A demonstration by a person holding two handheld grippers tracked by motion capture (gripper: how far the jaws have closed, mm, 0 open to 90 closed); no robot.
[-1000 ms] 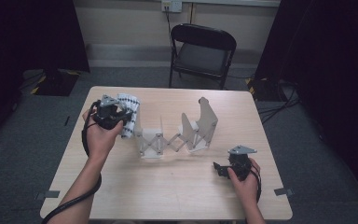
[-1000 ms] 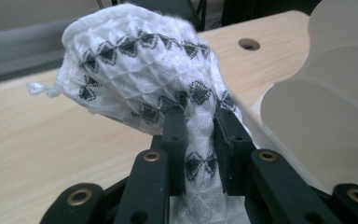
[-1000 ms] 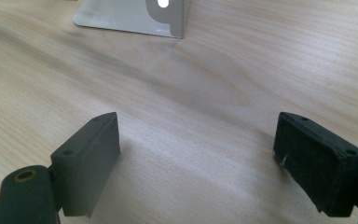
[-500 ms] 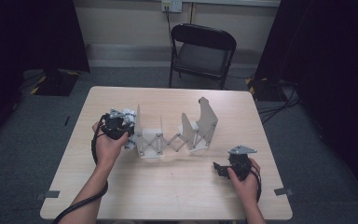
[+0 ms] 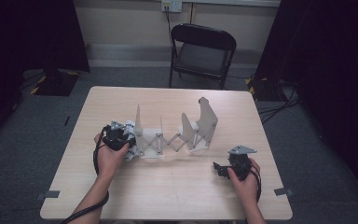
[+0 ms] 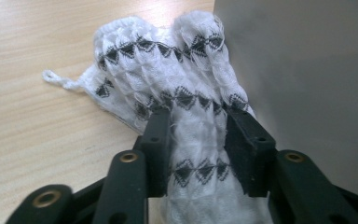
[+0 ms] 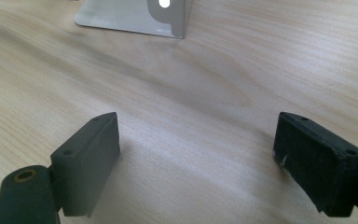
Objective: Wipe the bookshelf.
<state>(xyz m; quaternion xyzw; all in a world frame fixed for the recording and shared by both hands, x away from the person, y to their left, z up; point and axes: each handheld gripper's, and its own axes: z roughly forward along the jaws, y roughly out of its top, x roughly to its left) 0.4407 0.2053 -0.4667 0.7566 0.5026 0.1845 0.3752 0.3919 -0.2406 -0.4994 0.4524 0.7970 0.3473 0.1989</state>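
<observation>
A white knitted cloth (image 6: 168,70) with rows of black diamonds lies bunched on the table against the grey end panel (image 6: 307,70) of an expanding rack (image 5: 177,140). My left gripper (image 6: 196,135) points down at it, low over the table. Its jaws have just been opening and the cloth still sits loosely between the pads (image 6: 242,149). In the high view the left gripper (image 5: 121,139) is at the rack's left end, with white cloth (image 5: 129,125) showing beside it. My right gripper (image 5: 218,169) rests open on the table near the front right, with nothing between its pads (image 7: 91,154).
The light wooden table (image 5: 177,196) holds the rack, whose scissor links join upright grey panels. One foot of the rack (image 7: 135,11) shows ahead of the right gripper. A black folding chair (image 5: 203,46) stands behind the table's far edge.
My left hand has come down from above the table's back left to the rack's left end, bringing the cloth onto the table. The right hand has kept still.
</observation>
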